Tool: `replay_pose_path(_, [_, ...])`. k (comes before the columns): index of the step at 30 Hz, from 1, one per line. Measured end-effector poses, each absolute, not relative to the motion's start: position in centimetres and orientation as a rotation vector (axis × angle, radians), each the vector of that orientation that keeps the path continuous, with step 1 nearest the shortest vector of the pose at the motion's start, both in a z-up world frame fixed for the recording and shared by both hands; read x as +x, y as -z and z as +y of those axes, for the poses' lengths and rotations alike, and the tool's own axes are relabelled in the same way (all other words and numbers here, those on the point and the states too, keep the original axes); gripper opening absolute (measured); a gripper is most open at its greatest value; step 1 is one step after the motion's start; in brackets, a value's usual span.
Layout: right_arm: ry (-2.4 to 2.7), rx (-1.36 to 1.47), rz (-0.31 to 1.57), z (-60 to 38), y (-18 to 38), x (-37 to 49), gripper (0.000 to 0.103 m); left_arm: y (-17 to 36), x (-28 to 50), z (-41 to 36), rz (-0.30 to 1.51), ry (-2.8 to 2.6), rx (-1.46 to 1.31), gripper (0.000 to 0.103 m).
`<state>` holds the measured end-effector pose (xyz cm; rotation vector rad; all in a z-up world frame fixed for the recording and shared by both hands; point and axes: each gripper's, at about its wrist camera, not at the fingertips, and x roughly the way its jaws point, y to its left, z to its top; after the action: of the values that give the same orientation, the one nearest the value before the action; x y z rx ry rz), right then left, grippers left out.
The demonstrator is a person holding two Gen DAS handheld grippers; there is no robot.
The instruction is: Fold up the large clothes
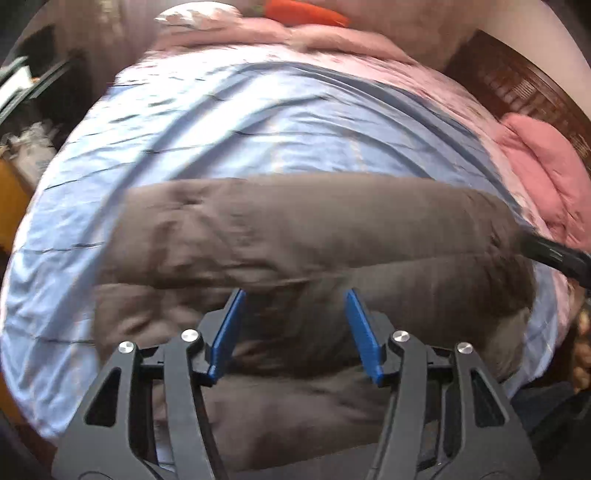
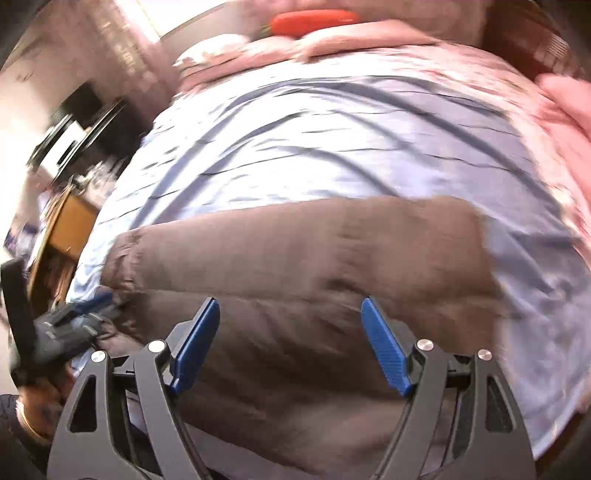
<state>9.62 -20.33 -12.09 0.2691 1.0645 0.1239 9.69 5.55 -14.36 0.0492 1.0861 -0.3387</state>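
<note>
A large brown padded garment (image 1: 295,236) lies folded across a light blue bedsheet (image 1: 207,122), and it also shows in the right wrist view (image 2: 295,251). My left gripper (image 1: 294,295) is open and empty, its blue pads (image 1: 229,328) spread just above the garment's near part. My right gripper (image 2: 290,304) is open and empty over the garment's near part. The right gripper's black tip shows at the garment's right end in the left wrist view (image 1: 554,254). The left gripper shows at the garment's left end in the right wrist view (image 2: 66,328). Both views are motion-blurred.
A pink quilt (image 1: 546,177) is bunched at the bed's right side and along the far end (image 2: 332,40). An orange-red object (image 1: 303,13) lies at the far end. A wooden headboard (image 1: 517,85) is at right. A wooden table (image 2: 70,225) and dark furniture stand left.
</note>
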Motion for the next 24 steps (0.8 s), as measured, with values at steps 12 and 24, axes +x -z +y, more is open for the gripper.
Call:
replay_pose_path(12, [0.092,0.142,1.213,-18.3,17.9,12.3,0.086,18.9,10.4,6.3,1.2,0.29,0.213,0.071])
replay_pose_path(24, [0.292,0.364,1.251,-28.5,19.8,7.2,0.084,20.5,10.8,16.5,1.296,0.124,0.096,0.054])
